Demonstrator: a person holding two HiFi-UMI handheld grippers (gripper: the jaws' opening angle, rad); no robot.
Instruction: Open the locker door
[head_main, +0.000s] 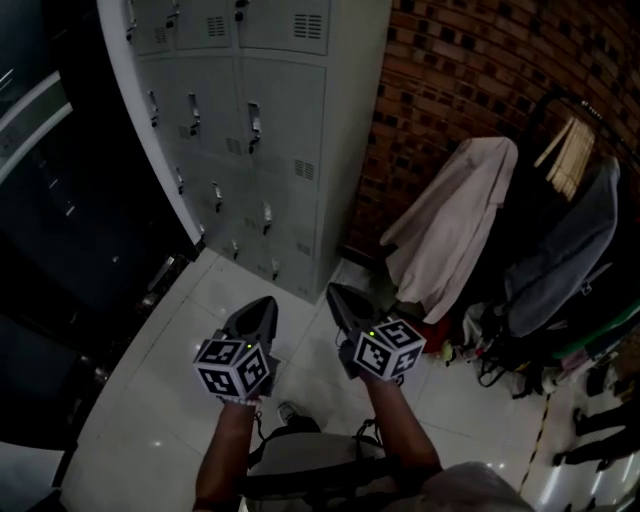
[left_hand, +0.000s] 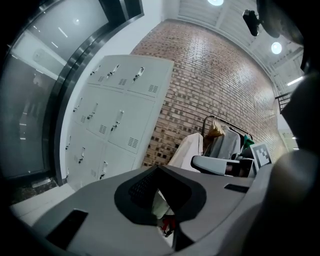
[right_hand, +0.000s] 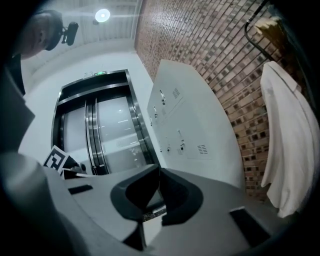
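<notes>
A grey metal locker bank (head_main: 250, 120) stands against the brick wall ahead, all its doors closed, each with a small latch handle (head_main: 254, 125). It also shows in the left gripper view as the locker bank (left_hand: 120, 115) and in the right gripper view as the locker bank (right_hand: 185, 125). My left gripper (head_main: 262, 305) and right gripper (head_main: 340, 295) are held side by side low over the floor, well short of the lockers. Both point toward them. The left gripper (left_hand: 157, 167) is shut and holds nothing. The right gripper (right_hand: 159, 167) is shut too, with nothing in it.
A brick wall (head_main: 470, 70) runs right of the lockers. A clothes rack carries a white coat (head_main: 450, 220) and a grey garment (head_main: 560, 250), with bags and shoes (head_main: 590, 420) beneath. Dark glass panels (head_main: 50, 200) line the left. Sliding metal doors (right_hand: 105, 130) show behind. The floor is white tile (head_main: 170, 380).
</notes>
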